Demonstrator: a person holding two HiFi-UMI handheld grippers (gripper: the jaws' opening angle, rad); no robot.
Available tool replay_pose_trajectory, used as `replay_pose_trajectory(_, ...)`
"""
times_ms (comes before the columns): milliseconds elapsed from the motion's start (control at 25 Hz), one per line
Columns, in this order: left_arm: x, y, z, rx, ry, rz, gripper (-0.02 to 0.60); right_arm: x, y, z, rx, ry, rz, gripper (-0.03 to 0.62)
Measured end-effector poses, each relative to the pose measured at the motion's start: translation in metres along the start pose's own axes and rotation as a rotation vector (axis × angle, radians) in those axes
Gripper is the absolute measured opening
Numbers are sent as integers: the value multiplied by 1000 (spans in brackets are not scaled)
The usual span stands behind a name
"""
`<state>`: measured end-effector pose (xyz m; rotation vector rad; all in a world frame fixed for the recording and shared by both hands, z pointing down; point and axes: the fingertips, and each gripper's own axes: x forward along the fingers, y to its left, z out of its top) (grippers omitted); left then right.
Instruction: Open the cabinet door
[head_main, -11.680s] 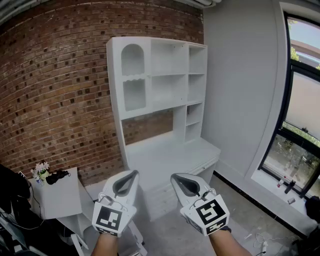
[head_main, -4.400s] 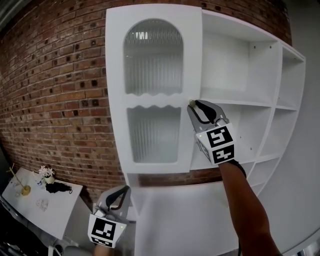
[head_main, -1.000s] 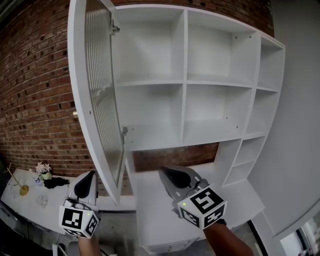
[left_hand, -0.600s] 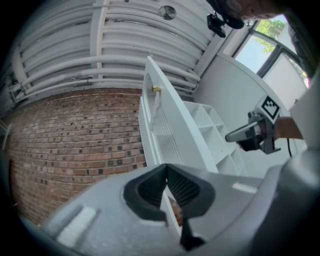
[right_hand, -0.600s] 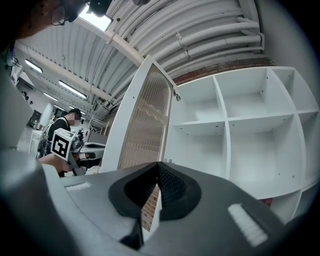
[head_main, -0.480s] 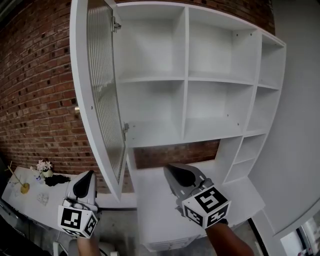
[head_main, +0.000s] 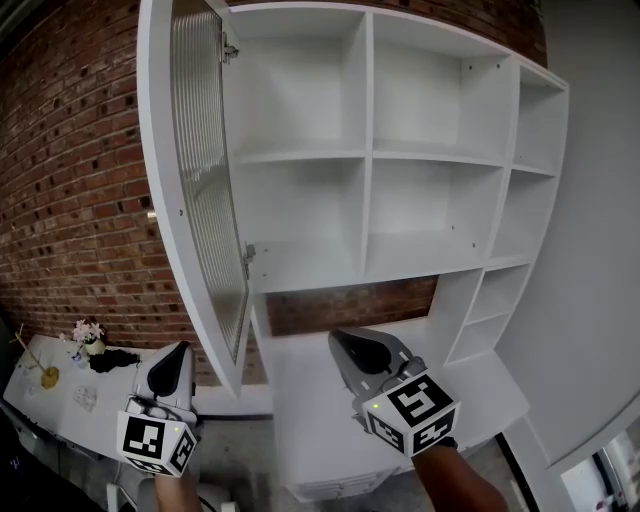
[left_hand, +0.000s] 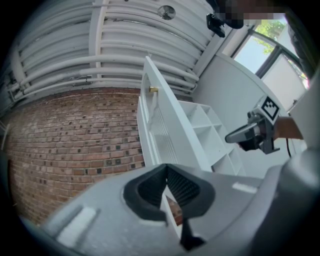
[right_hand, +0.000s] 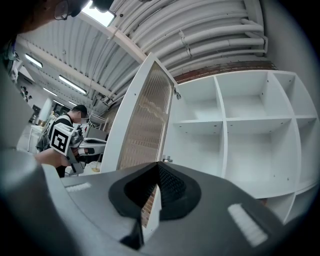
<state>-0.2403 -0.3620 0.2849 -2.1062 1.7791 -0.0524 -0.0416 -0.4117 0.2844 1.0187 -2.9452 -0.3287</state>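
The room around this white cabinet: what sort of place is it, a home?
Likely a workshop or test hall dressed as a room, not a home: the white cabinet has only bare shelves, it backs onto a rough brick wall, and big exposed pipes run overhead.

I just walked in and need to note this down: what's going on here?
A person stands in front of a white cabinet with a tool in each hand. The cabinet door, which has ribbed glass, stands swung wide open to the left, showing the shelves behind it. The left tool and the right tool are both held low, below the shelves. Both are shut, hold nothing and touch neither door nor cabinet.
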Motion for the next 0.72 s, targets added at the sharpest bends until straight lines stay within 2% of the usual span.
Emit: replay_pose_trajectory(720, 0, -5, 1, 8, -3, -12, 0, -7, -3, -1, 0, 7, -8, 5)
